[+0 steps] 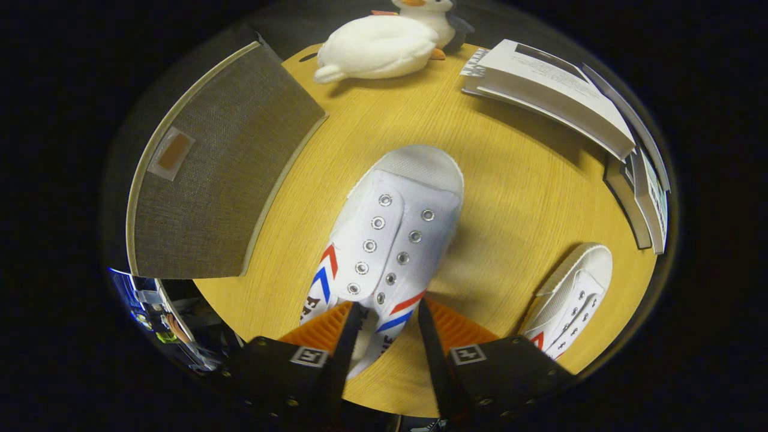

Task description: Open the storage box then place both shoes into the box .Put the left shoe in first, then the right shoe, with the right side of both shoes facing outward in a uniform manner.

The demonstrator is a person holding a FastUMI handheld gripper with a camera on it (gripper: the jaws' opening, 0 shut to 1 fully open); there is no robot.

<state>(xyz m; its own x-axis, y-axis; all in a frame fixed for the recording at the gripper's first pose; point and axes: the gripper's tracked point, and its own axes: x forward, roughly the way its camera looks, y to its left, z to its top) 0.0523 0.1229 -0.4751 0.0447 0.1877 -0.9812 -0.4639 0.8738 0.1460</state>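
Far left, the storage box (216,174) sits lidded on the surface (510,198). The tool (387,327) grips a white shoe (390,240) around its throat; soft canvas may slip. The second shoe (570,294) waits right.

The tool (384,336) is showing two broad, blocky housings down at six o'clock, one toward seven and one toward five, each tapering into a slim flat finger (347,342) pointing up toward twelve. Each housing is wearing a small square black-and-white marker tag (309,356) on its upper inner corner, the second tag (467,354) sitting at five o'clock. Ribbed, ridged panels (321,332) are flaring out just behind the fingers on both sides. Small round screw heads (287,402) are dotting the lower edges of the housings, glinting faintly along the seven and five o'clock rims.
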